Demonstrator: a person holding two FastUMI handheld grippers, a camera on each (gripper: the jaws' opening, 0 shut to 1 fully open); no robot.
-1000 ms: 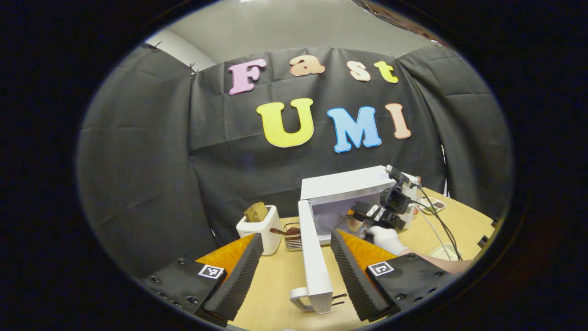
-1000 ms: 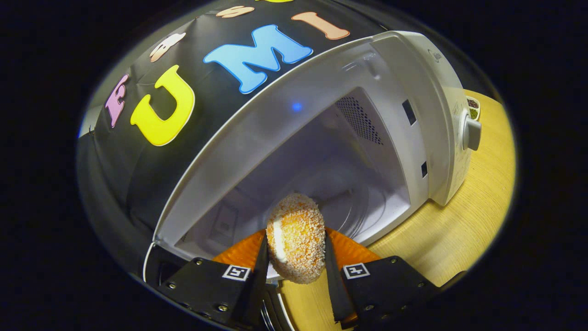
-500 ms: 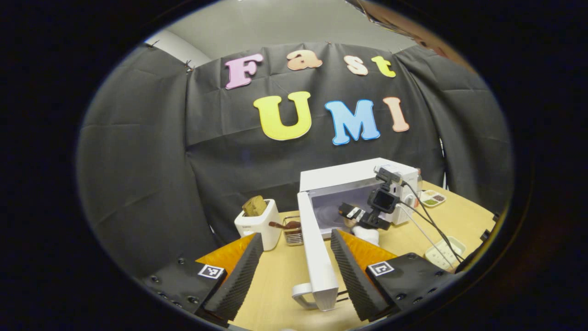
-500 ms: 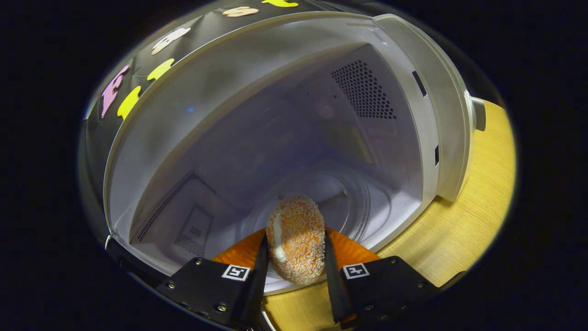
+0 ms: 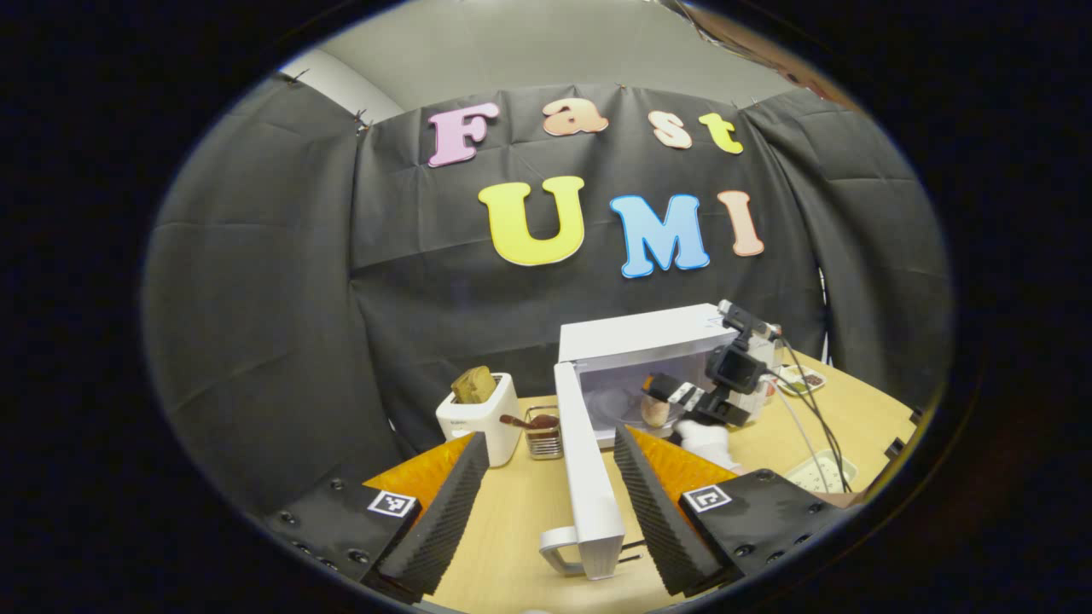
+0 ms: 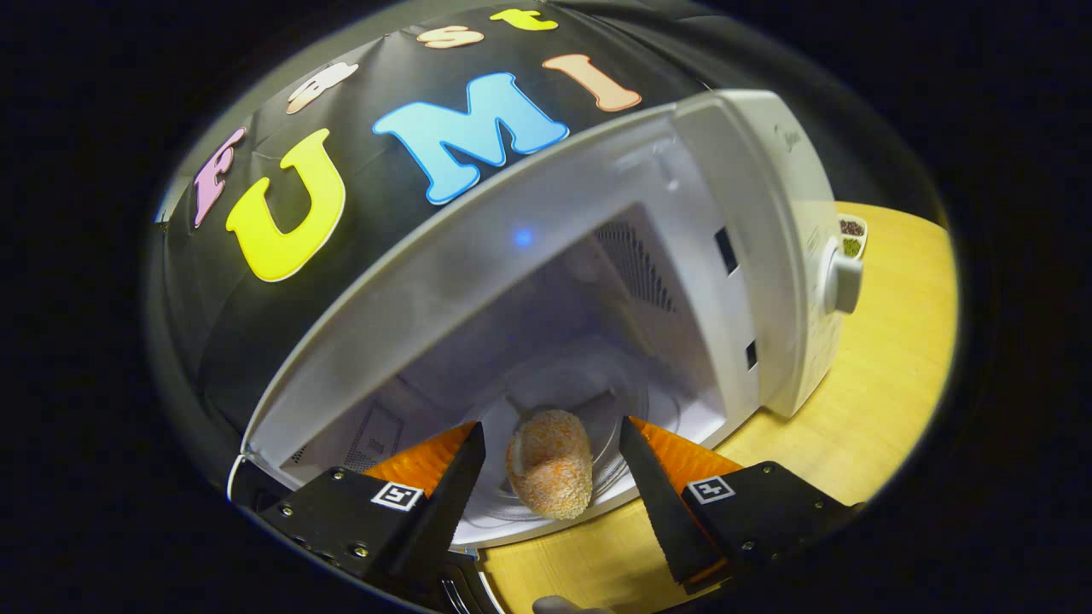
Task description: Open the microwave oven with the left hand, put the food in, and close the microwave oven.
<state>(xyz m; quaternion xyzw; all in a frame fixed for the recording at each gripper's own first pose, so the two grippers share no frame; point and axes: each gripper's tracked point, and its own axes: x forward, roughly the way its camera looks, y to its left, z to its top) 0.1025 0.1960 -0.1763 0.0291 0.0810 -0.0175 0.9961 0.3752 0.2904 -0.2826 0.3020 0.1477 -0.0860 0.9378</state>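
On the wooden table [image 5: 520, 520] we see the white microwave [image 5: 636, 341] standing against the black cloth wall [image 5: 281, 298], its box smooth and glossy, its cavity pale and lit from within. Its door [image 5: 584, 477] swings out toward us edge-on in the left gripper view, a flat white slab with a looped handle [image 5: 556, 550] at the near end. Our left gripper [image 5: 546, 495] sits low and level in front of that door with its jaws spread wide; the ribbed fingers [image 5: 444, 512] flank the door's edge without touching it, so it grips nothing. Farther off, our right gripper [image 5: 674, 396] reaches to the cavity mouth, held by a white-gloved hand [image 5: 704, 437] with a cable trailing behind. In the right gripper view the same gripper [image 6: 550, 486] is tilted, pointing down into the cavity, jaws parted and released; the food [image 6: 550, 465], a rounded crumb-coated ball, lies on the round glass plate [image 6: 631, 401] inside the microwave, between the fingers but clear of both. A round knob [image 6: 840, 281] sticks out from the control panel. Left of the microwave stands a white toaster [image 5: 482, 422] with a brown slice poking up, and beside it a small wire basket [image 5: 542, 435] whose contents we cannot make out. Small dishes at the far right are cut off.
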